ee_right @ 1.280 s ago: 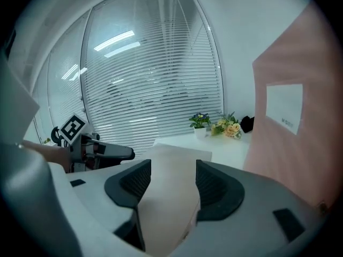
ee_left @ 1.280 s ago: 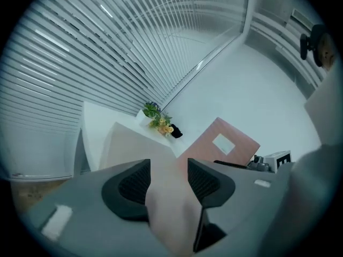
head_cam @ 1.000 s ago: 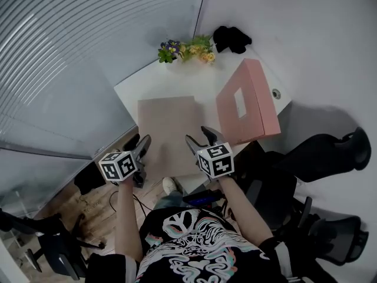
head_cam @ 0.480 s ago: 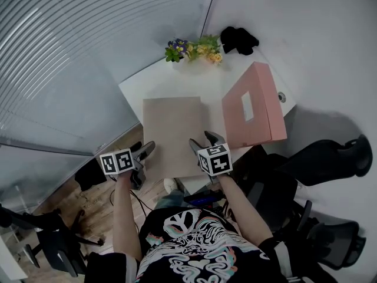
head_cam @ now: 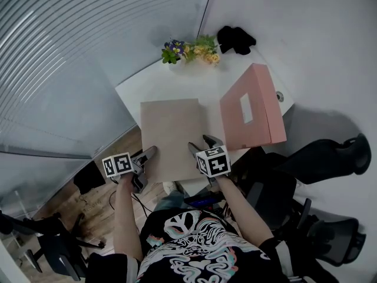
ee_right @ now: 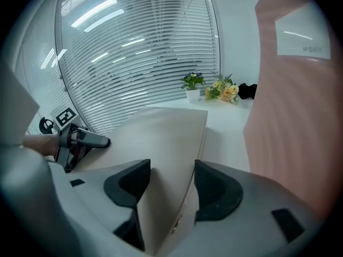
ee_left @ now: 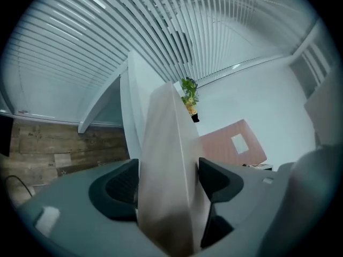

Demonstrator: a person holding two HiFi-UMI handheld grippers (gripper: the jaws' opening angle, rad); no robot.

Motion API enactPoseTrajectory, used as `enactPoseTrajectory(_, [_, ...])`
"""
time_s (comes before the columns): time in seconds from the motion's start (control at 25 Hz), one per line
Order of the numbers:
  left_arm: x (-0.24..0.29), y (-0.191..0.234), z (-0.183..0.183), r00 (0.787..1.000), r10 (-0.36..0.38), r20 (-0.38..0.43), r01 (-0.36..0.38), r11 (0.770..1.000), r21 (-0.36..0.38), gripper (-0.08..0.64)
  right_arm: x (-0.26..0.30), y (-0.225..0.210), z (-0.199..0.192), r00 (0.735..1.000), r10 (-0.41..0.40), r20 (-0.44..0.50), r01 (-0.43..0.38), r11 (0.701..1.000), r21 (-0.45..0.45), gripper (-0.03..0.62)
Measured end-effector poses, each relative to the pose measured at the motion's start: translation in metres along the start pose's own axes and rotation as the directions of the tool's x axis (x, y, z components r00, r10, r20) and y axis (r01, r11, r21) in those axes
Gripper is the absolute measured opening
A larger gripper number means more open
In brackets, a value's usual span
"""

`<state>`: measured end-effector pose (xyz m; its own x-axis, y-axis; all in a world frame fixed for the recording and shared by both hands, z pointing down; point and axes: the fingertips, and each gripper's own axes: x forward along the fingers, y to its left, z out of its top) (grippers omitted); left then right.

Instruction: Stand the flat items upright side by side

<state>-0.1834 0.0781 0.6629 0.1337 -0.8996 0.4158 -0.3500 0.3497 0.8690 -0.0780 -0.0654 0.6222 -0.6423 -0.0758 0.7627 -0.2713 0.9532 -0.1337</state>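
A flat beige box (head_cam: 172, 137) lies on the white table (head_cam: 147, 87), its near end over the table's front edge. A pink box (head_cam: 250, 114) with a white label stands upright on its right. My left gripper (head_cam: 146, 167) is at the beige box's near left corner. Its jaws have just been opening, and the box's edge (ee_left: 169, 159) stands between them without being squeezed. My right gripper (head_cam: 201, 144) is shut on the beige box's near right corner (ee_right: 155, 138). The pink box (ee_right: 289, 106) rises close on its right.
A pot of flowers (head_cam: 188, 49) and a black item (head_cam: 235, 39) sit at the table's far edge by the blinds. Black office chairs (head_cam: 330, 152) stand to the right of the table. Wooden floor lies below the table's left side.
Both grippers have sunk and brought the beige box's near end down. The left gripper has rolled, and its jaws stand wider than before.
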Motion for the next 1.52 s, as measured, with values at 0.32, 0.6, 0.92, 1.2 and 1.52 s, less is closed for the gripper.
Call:
enactPoseTrajectory(0.32, [0.008, -0.003, -0.009, 0.991, -0.114, -0.072, 0.107, 0.990, -0.091, 0.337, 0.002, -0.002, -0.003, 1.000, 0.007, -0.017, -0.006, 0.999, 0.044, 0.262])
enactPoseTrajectory(0.6, [0.005, -0.006, -0.007, 0.988, -0.141, -0.060, 0.133, 0.984, -0.120, 0.327, 0.003, -0.002, -0.003, 1.000, 0.010, -0.022, -0.009, 0.998, 0.057, 0.259])
enactPoseTrajectory(0.92, [-0.003, -0.018, -0.003, 0.986, -0.162, -0.027, 0.157, 0.979, -0.129, 0.327, 0.001, -0.004, -0.003, 1.000, 0.007, -0.004, -0.007, 0.994, 0.112, 0.247])
enactPoseTrajectory(1.2, [-0.020, -0.030, 0.007, 0.975, -0.213, 0.055, 0.220, 0.961, -0.167, 0.325, 0.001, -0.001, 0.005, 0.999, 0.026, 0.023, -0.028, 0.992, 0.119, 0.239])
enactPoseTrajectory(1.52, [-0.034, -0.057, 0.027, 0.936, -0.326, 0.133, 0.344, 0.929, -0.138, 0.298, 0.000, 0.006, 0.014, 0.989, 0.119, 0.090, -0.135, 0.968, 0.209, 0.303])
